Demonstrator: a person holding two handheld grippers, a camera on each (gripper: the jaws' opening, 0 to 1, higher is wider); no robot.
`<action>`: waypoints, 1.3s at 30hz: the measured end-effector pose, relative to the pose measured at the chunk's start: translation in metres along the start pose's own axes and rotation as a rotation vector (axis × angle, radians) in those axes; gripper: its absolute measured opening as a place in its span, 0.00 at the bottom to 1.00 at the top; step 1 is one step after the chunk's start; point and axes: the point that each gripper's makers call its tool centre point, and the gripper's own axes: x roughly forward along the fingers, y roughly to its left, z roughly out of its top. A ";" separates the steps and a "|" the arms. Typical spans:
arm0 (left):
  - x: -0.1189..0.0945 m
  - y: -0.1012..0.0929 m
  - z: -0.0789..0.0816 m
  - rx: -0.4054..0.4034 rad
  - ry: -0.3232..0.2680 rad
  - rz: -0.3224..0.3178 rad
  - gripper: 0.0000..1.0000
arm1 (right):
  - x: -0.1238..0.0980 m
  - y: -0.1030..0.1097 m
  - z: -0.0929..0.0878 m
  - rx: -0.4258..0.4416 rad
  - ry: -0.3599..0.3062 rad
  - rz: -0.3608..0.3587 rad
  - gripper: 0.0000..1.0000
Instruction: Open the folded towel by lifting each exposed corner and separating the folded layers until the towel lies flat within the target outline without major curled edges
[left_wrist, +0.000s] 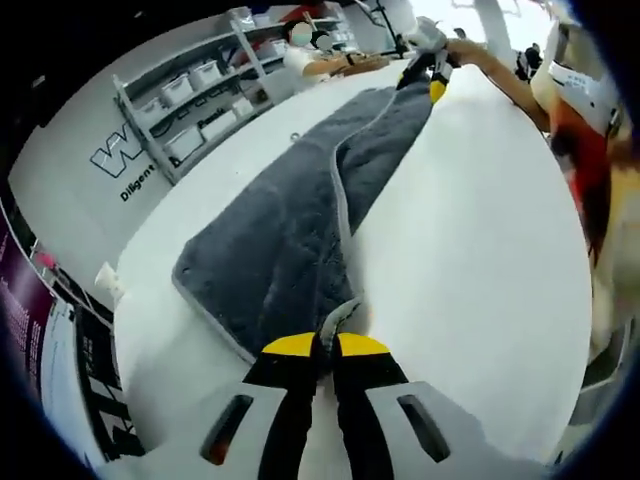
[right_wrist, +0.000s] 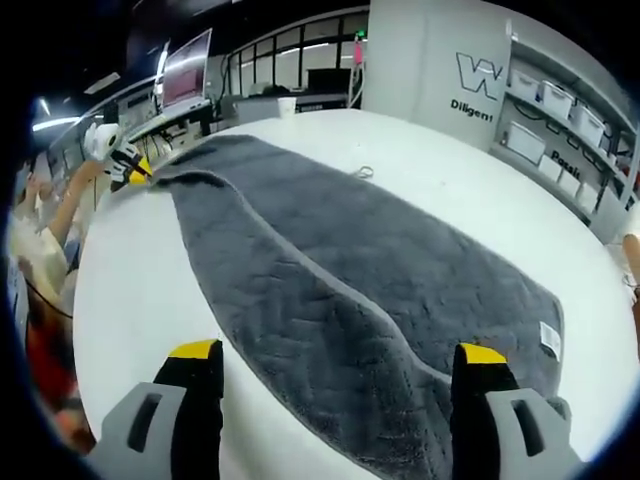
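A dark grey towel (left_wrist: 300, 230) with a pale trim lies lengthwise on the white table (left_wrist: 470, 250), its upper layer folded over along the length. In the left gripper view my left gripper (left_wrist: 325, 345) is shut on the towel's near corner, and my right gripper (left_wrist: 437, 80) sits at the towel's far end. In the right gripper view my right gripper (right_wrist: 338, 355) stands wide open over the towel (right_wrist: 330, 260), one jaw on either side of the folded edge. The left gripper (right_wrist: 130, 165) holds the far corner there. A white label (right_wrist: 550, 340) shows near the right jaw.
Shelves with white bins (left_wrist: 190, 100) stand beyond the table, and again in the right gripper view as shelves (right_wrist: 560, 120). A person's arm (right_wrist: 60, 220) reaches in from the left. A paper cup (right_wrist: 287, 105) and a monitor (right_wrist: 185, 70) are at the far side.
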 end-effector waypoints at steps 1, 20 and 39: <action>0.001 0.000 -0.001 -0.003 0.004 -0.001 0.05 | 0.000 0.000 0.000 0.000 0.000 0.001 0.95; -0.024 0.007 0.051 -0.192 -0.263 0.035 0.43 | 0.000 0.002 -0.001 0.001 0.005 0.005 0.95; 0.018 0.015 0.150 -0.378 -0.367 -0.003 0.99 | -0.001 0.001 -0.001 0.008 -0.004 0.004 0.96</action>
